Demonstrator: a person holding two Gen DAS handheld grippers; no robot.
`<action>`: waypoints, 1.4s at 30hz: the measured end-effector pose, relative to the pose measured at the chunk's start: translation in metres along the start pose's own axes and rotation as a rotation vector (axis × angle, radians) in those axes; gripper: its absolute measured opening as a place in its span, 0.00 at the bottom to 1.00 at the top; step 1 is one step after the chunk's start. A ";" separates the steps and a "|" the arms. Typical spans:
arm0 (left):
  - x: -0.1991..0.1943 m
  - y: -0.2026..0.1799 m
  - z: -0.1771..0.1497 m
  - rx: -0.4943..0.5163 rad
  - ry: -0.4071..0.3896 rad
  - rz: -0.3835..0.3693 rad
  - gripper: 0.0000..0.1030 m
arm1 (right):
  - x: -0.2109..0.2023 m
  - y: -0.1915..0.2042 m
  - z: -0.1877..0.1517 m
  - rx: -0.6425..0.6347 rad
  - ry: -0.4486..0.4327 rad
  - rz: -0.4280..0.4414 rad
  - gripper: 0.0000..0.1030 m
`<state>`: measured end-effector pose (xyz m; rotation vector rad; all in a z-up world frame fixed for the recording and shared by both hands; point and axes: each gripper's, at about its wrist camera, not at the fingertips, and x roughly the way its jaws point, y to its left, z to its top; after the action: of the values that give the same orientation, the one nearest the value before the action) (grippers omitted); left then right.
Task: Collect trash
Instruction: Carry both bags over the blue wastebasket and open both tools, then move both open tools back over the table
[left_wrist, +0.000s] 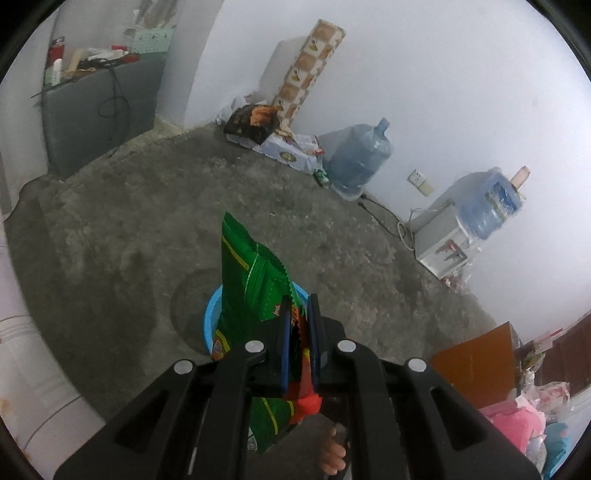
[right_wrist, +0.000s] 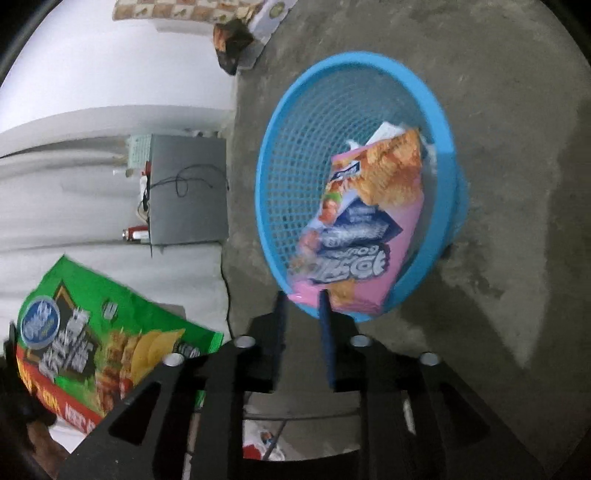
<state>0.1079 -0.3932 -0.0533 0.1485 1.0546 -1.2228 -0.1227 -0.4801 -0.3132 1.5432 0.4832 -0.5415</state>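
Observation:
My left gripper is shut on a green chip bag and holds it upright above the floor. The bag hides most of a blue mesh basket standing behind it. In the right wrist view the same green chip bag shows at the lower left. The blue mesh basket stands on the concrete floor and holds a pink snack wrapper. My right gripper is open and empty, with its fingertips just short of the basket's near rim.
Concrete floor all around. Along the far wall are a black snack bag on flat boxes, a large water jug and a water dispenser. A grey cabinet stands at the left. An orange board and pink bags lie at the right.

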 end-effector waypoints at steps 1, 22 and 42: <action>0.009 -0.004 0.001 0.003 0.007 0.002 0.08 | -0.006 -0.001 -0.001 -0.007 -0.011 -0.008 0.34; 0.109 -0.022 -0.013 0.007 0.149 0.180 0.62 | -0.031 -0.002 -0.008 -0.054 -0.050 -0.044 0.36; -0.132 0.052 -0.059 -0.152 -0.104 0.217 0.71 | -0.052 0.130 -0.061 -0.442 -0.056 -0.201 0.55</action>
<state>0.1217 -0.2458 -0.0118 0.0786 1.0091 -0.9416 -0.0826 -0.4231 -0.1777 1.0621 0.6698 -0.5852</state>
